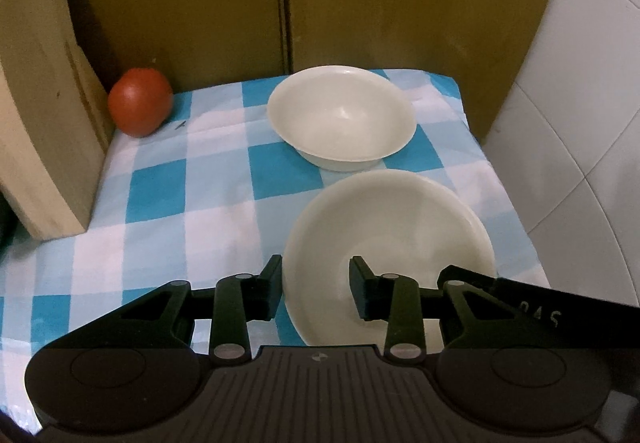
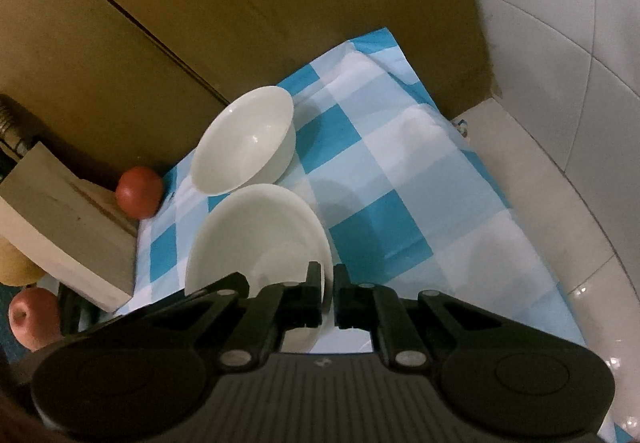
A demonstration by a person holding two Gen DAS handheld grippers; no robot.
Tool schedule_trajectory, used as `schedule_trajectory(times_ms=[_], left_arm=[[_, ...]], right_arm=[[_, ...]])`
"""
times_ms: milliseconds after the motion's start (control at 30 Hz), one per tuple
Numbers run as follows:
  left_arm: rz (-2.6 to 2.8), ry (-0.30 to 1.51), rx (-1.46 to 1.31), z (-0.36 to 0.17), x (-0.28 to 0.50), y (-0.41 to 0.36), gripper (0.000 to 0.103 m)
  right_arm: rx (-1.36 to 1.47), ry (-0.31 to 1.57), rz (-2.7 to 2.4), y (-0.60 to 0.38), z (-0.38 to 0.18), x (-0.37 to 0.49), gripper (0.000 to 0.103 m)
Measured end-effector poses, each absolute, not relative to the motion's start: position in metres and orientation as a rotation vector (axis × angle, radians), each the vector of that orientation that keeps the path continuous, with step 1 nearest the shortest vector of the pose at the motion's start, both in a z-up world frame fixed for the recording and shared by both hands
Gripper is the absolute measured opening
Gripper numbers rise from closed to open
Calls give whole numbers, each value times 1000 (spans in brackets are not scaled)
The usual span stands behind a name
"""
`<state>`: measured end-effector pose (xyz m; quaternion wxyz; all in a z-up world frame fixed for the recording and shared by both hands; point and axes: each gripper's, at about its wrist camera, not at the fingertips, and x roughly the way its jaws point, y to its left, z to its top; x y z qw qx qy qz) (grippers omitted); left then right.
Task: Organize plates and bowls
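While your right gripper (image 2: 328,297) pinches the near plate (image 2: 256,239) rim at lower centre, your left gripper (image 1: 316,289) clamps its left edge, bowl (image 1: 340,119) behind, untouched.

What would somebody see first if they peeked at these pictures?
Two white dishes on a blue-and-white checked cloth: a plate up front and a bowl behind it. Black tongs pinch the plate from both sides, the left tongs on its left rim and the right tongs on its right rim. A red tomato sits at the back left, beside wooden boards.
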<state>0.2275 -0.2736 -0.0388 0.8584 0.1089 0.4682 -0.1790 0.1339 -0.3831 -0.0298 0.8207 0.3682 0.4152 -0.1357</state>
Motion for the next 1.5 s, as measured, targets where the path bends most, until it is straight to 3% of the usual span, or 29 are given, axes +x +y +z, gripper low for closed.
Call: schedule_trajectory(times_ms=[400, 867, 1500], left_arm=[[-364, 920, 242, -13, 213, -257, 46], [-316, 882, 173, 27, 184, -181, 49], [-241, 881, 134, 34, 138, -115, 54]], right_arm=[[800, 863, -209, -365, -14, 133, 9], [762, 881, -22, -304, 15, 125, 10], [644, 956, 112, -241, 23, 106, 11]])
